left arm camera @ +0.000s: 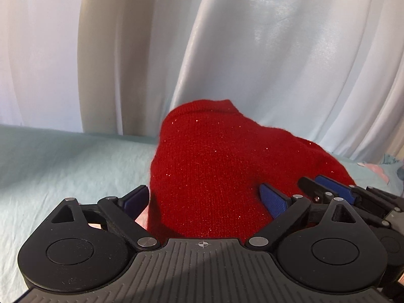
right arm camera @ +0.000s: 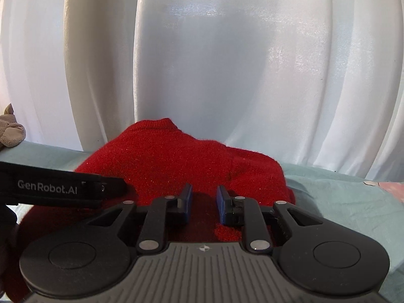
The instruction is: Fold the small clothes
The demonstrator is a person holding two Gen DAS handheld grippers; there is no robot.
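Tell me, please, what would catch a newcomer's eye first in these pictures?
A bright red knitted garment lies heaped on the pale blue sheet, before white curtains. The left gripper gapes wide around its near edge, and the right gripper stands slightly open over it.

A pale blue-green sheet [left arm camera: 63, 156] covers the flat surface, lightly creased, running from the left edge of the left wrist view to its right edge and ending at the white curtain behind. A red knitted garment [left arm camera: 202, 166] lies directly on it in the middle of the frame, bunched into a mound with a ribbed edge at the top. In the right wrist view, a grey plush cloth [right arm camera: 10, 131] sits at the far left edge, and a pink-patterned patch [right arm camera: 388, 189] shows at right.
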